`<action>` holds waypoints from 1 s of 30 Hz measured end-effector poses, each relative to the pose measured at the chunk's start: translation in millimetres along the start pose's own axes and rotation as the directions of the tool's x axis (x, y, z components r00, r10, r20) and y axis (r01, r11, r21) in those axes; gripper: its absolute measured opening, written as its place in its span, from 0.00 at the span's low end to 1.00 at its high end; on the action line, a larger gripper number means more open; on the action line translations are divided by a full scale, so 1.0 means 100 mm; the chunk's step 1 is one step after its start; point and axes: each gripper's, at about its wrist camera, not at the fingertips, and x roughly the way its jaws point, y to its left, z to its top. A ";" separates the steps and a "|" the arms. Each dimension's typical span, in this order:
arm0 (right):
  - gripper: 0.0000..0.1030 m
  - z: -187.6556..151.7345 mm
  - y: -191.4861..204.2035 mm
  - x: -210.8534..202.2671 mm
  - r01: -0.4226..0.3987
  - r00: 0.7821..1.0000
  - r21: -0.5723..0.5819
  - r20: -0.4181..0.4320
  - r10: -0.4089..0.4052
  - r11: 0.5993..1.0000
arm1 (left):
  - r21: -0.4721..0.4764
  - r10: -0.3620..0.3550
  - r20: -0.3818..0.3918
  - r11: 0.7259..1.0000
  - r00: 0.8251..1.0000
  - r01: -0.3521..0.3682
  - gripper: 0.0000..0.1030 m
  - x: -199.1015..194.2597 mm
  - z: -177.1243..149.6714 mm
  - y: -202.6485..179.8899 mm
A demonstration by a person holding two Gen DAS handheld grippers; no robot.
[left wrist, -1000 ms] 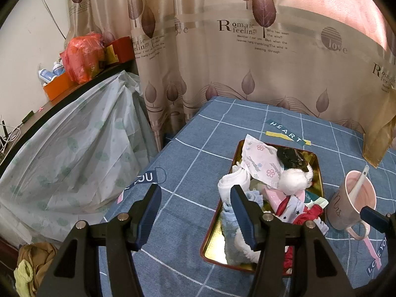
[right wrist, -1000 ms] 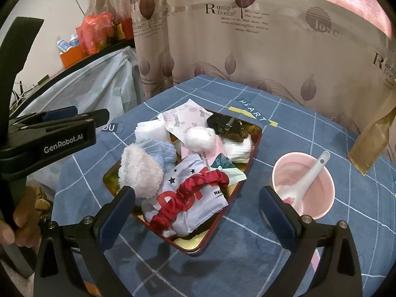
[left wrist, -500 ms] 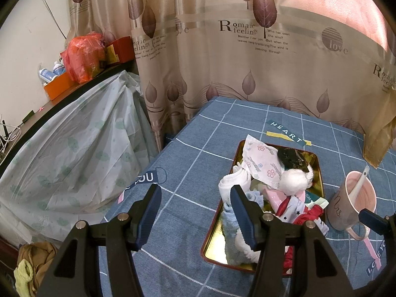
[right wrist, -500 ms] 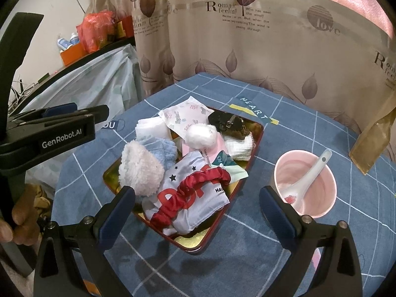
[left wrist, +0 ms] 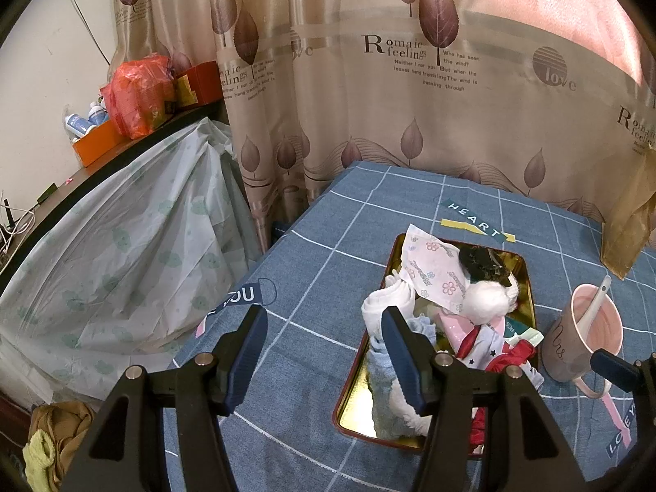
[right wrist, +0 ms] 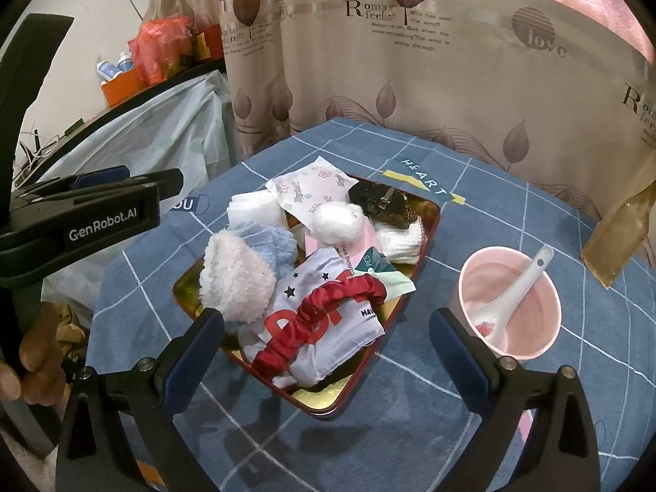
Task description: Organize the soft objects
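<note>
A gold tray (right wrist: 324,397) with a red rim lies on the blue checked tablecloth, piled with soft things. These include a white fluffy sock (right wrist: 235,283), a blue fluffy cloth (right wrist: 270,244), a white pompom (right wrist: 336,217), a flowery packet (right wrist: 311,190), a pale cloth with red letters (right wrist: 328,340) and a red scrunchie (right wrist: 328,303) across it. My right gripper (right wrist: 326,324) hangs open above the tray's near end, touching nothing. My left gripper (left wrist: 324,320) is open and empty over the cloth just left of the tray (left wrist: 356,406). It also appears side-on as the left gripper (right wrist: 102,213).
A pink cup (right wrist: 510,299) with a white spoon stands right of the tray. A brown bag (right wrist: 619,229) sits at the table's far right. A curtain hangs behind. Plastic-covered furniture (left wrist: 123,254) stands left of the table. A person's hand (right wrist: 33,352) holds the left gripper.
</note>
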 end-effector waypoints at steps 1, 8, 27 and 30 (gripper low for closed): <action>0.96 0.00 0.00 0.00 -0.001 1.000 0.000 -0.001 0.001 1.000 | 0.000 0.000 0.000 1.000 1.000 0.000 0.58 0.00 0.00 0.00; 0.96 0.00 0.01 0.00 0.002 1.000 -0.001 -0.001 -0.002 1.000 | 0.000 0.000 0.000 1.000 1.000 0.000 0.58 0.00 0.00 0.00; 0.96 -0.01 0.02 0.01 0.005 1.000 0.001 -0.006 -0.005 1.000 | 0.000 0.001 0.000 1.000 1.000 -0.001 0.58 0.00 0.00 -0.01; 0.96 -0.04 0.03 0.01 0.004 1.000 -0.002 -0.009 -0.004 1.000 | 0.000 0.000 0.000 1.000 1.000 0.000 0.58 -0.01 0.00 -0.01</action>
